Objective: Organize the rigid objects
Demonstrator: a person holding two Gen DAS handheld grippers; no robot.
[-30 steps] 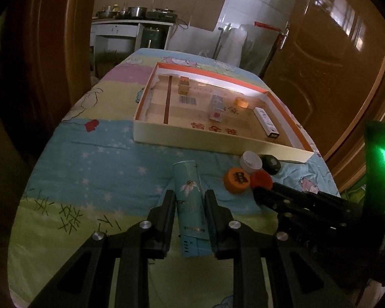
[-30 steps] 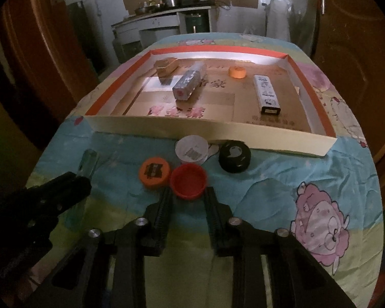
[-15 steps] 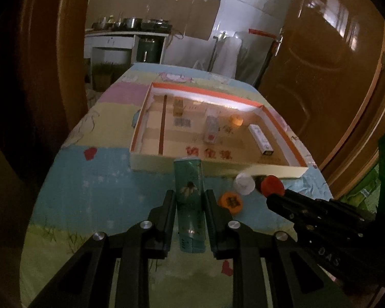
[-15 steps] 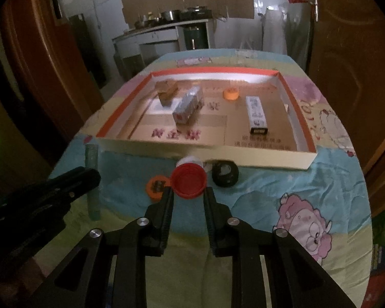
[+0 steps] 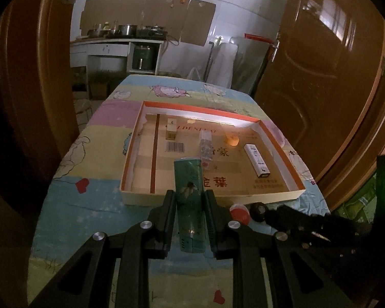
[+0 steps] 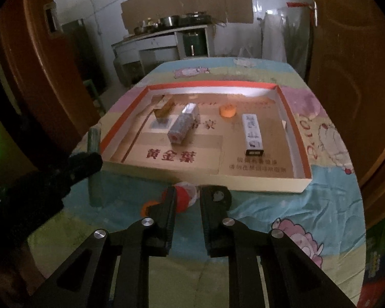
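The left gripper (image 5: 188,200) is clamped on a long green box (image 5: 190,195), held lengthwise between the pads so its far end points out over the near wall of the shallow cardboard tray (image 5: 131,159); gripped along its long sides like that, it looks ready to be laid flat inside. The right gripper (image 6: 187,197) is squeezed shut on a red cap (image 6: 182,200), pinched edge-on just short of the same near wall; a small round thing is easiest carried that way, I would guess. Both pieces hang above the patterned cloth (image 6: 282,205), clear of it.

Inside the tray lie a small tan box (image 6: 164,110) toward the far left corner, a silvery carton (image 6: 183,124) at a slant near the middle, an orange cap (image 6: 228,111) behind it, and a white oblong box (image 6: 252,134) to the right; all sit apart from one another. Outside the tray, an orange cap on the cloth (image 6: 147,206) and a black cap (image 5: 259,210) wait near the grippers.
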